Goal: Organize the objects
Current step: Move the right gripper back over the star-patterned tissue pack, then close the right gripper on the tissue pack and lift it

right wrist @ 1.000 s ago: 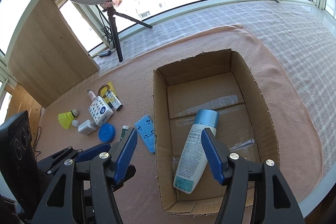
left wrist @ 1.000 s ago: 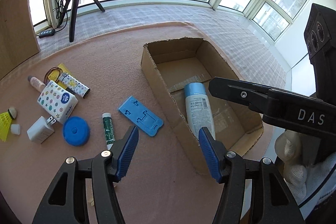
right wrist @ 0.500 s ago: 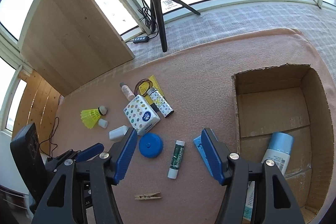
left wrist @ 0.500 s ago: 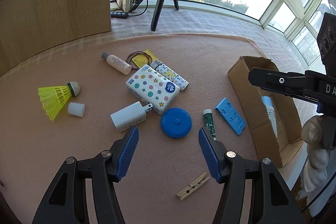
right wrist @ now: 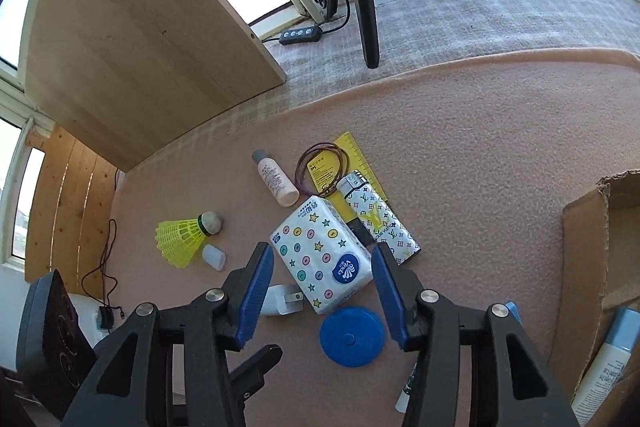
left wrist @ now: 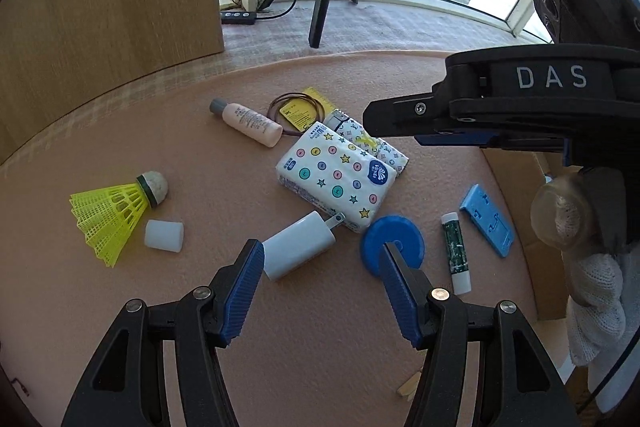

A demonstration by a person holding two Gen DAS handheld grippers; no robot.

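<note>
Reach step: right gripper [right wrist: 322, 285] hangs over the tissue pack [right wrist: 320, 261], jaws closing, grasping nothing yet. Left gripper [left wrist: 320, 287] gapes empty near the charger [left wrist: 298, 249], beside the pack. Next: descend, straddle, clamp.

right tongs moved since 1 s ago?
Yes. The right tongs swung from over the cardboard box leftward to above the tissue pack, jaws closing.

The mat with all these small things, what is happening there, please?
A person holds a gripper in each hand and is sorting small objects into the cardboard box, where one bottle already lies. The right gripper hangs over the tissue pack, jaws closing but not yet pressing it. The left gripper is open above the white charger. Neither holds anything.
</note>
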